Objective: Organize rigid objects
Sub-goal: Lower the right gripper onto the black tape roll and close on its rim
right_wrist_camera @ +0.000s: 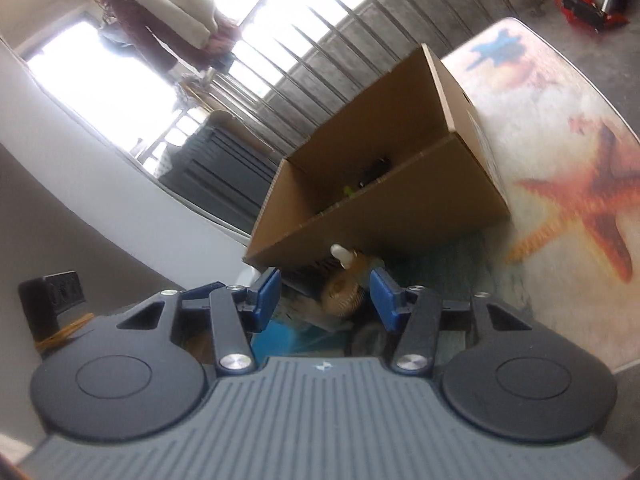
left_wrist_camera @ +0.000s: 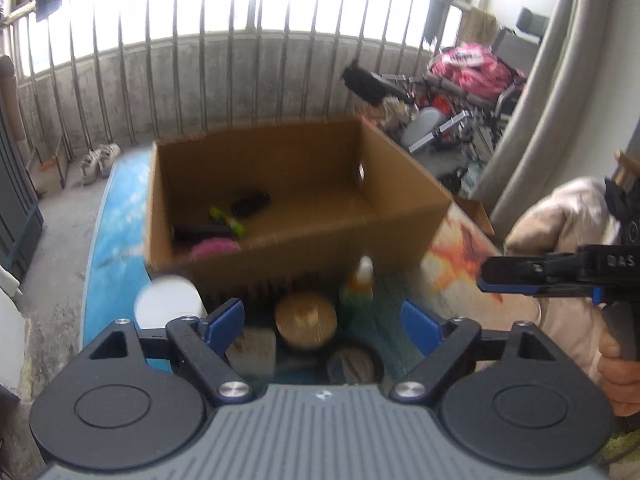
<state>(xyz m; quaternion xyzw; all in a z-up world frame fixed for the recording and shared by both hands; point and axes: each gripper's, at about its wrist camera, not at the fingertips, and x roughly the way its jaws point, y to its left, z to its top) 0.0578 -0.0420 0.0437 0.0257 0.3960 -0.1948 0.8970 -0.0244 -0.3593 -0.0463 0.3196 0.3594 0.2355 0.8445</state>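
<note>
An open cardboard box (left_wrist_camera: 280,184) stands on a printed tabletop (right_wrist_camera: 560,128), holding a black object (left_wrist_camera: 251,203), a green item (left_wrist_camera: 228,220) and something pink (left_wrist_camera: 214,249) near its front left corner. Just in front of the box sit a round wooden lid (left_wrist_camera: 306,319), a white-capped bottle (left_wrist_camera: 362,280) and a white container (left_wrist_camera: 168,304). The left gripper (left_wrist_camera: 323,318) hovers before them, fingers spread and empty; the right gripper (right_wrist_camera: 325,294) likewise gapes, holding nothing.

Your left gripper (left_wrist_camera: 323,316) has 2 blue-padded fingers (left_wrist_camera: 226,314), black linkages with silver screws, and a grey ribbed body. Your right gripper (right_wrist_camera: 325,293) matches. Your right hand (left_wrist_camera: 616,376) shows bare skin below a pale pink sleeve (left_wrist_camera: 560,224).
</note>
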